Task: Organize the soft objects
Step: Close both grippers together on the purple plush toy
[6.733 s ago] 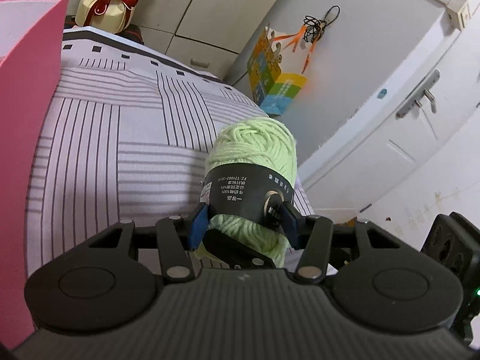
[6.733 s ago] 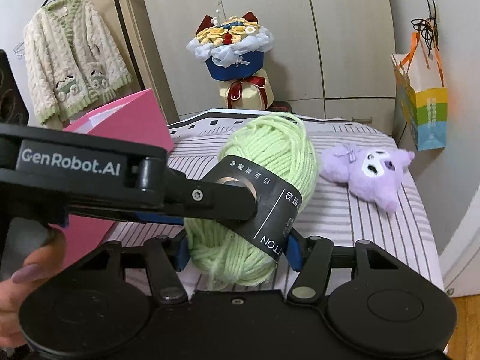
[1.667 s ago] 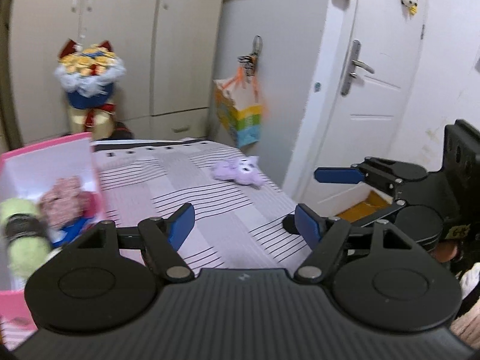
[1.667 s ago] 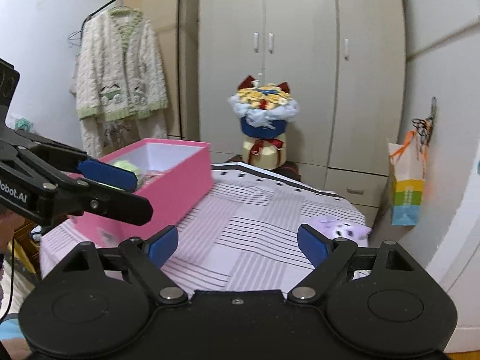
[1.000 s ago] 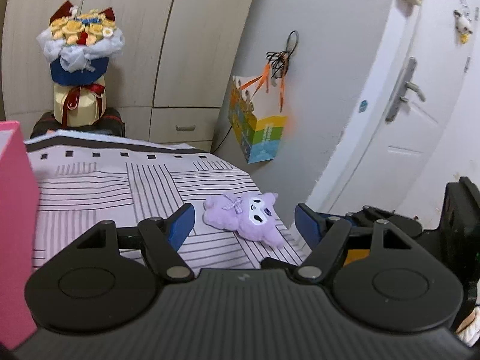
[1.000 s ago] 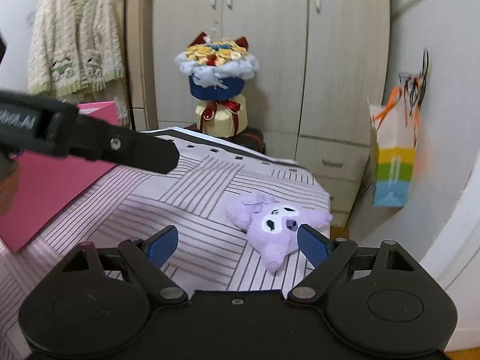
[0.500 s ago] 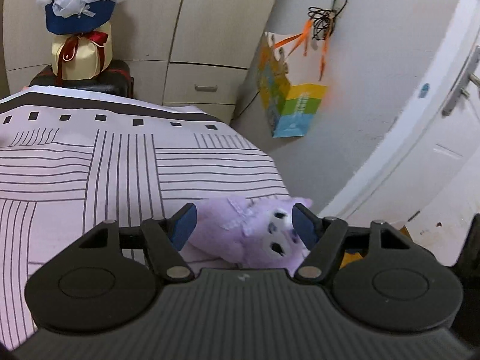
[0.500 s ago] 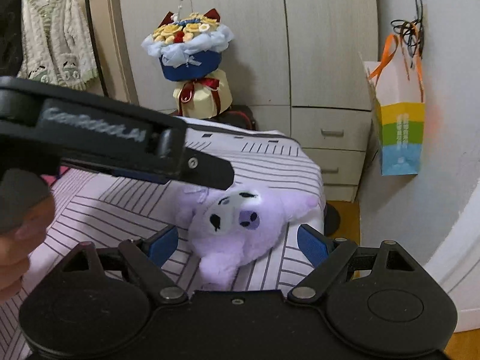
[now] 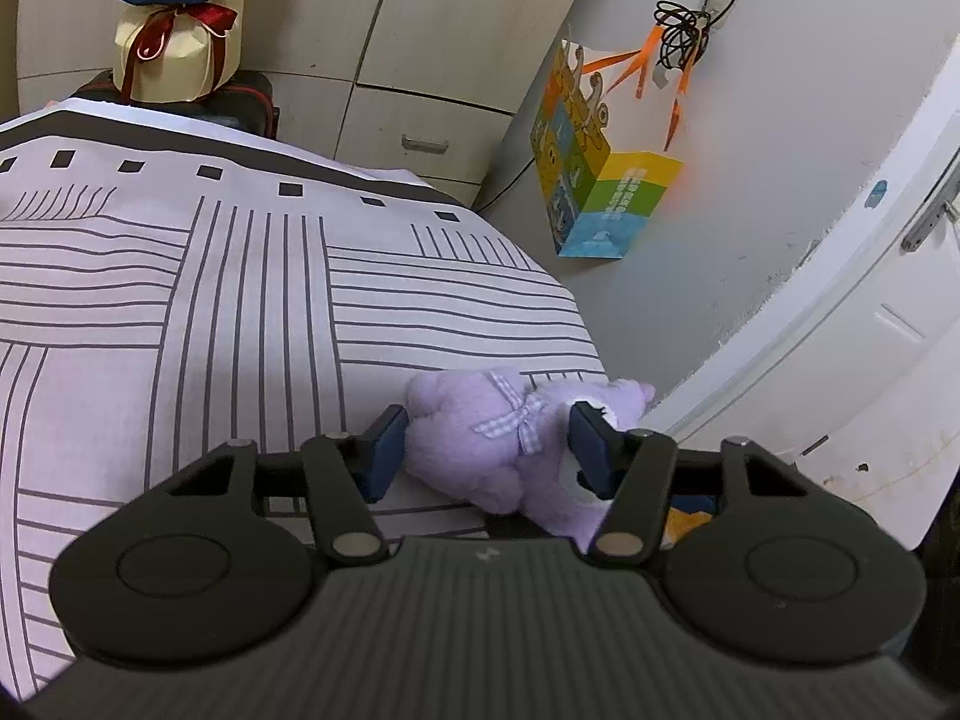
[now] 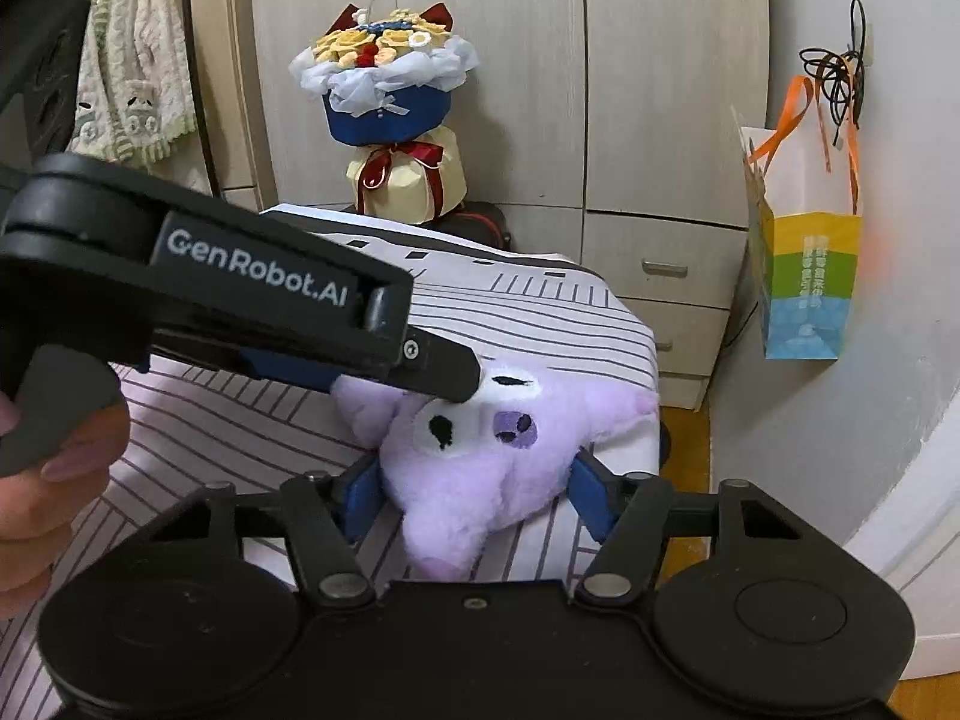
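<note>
While on the striped bed (image 9: pixel 180 300), purple plush (image 9: pixel 510 450) between both spread grippers (image 9: pixel 489 444) (image 10: pixel 474 495).

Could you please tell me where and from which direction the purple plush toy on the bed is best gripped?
Grip the purple plush toy across its rounded head and body, coming in low along the striped bedspread from the near side. The plush lies flat near the bed's corner, and its bulk is the widest, squashiest part. The left claw and the right claw both straddle it that way now.
</note>
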The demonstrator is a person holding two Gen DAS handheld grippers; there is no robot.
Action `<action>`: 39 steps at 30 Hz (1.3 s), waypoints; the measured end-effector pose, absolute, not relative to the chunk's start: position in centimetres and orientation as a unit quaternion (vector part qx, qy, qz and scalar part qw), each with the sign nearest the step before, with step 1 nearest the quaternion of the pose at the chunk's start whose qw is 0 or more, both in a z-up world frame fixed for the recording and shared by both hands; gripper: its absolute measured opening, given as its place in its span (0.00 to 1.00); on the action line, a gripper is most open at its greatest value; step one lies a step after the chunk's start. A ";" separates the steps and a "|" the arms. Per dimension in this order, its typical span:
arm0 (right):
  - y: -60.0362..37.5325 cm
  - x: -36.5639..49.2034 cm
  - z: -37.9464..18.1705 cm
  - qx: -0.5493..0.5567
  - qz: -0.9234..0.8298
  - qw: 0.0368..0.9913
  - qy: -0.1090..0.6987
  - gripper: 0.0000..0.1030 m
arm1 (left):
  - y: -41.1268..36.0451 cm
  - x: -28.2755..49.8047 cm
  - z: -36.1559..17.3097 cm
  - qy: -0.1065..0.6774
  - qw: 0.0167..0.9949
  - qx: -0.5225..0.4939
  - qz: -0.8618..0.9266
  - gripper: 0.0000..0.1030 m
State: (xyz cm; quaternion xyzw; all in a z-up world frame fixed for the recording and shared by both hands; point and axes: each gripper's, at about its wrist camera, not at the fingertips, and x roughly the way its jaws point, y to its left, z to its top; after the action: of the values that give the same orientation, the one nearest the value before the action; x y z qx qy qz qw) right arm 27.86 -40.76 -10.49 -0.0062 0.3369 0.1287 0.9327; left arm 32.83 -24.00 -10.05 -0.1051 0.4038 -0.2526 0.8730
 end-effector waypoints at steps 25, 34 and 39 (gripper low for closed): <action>-36.5 19.4 -8.0 -0.005 0.094 0.939 0.331 0.60 | -20.2 23.0 -7.2 0.387 0.875 -0.066 -0.285 0.50; -32.8 13.7 -7.9 -0.016 0.093 0.938 0.334 0.60 | -15.9 18.1 -7.8 0.392 0.867 -0.053 -0.303 0.50; -31.2 10.9 -7.9 -0.012 0.103 0.934 0.341 0.60 | -13.7 15.3 -7.8 0.396 0.863 -0.037 -0.310 0.50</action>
State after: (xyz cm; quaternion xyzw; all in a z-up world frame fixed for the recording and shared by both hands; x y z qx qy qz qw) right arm 10.95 -31.22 -7.85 -0.0120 0.3412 0.1027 0.9343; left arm 15.33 -13.70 -7.80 -0.0372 0.3961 -0.3102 0.8634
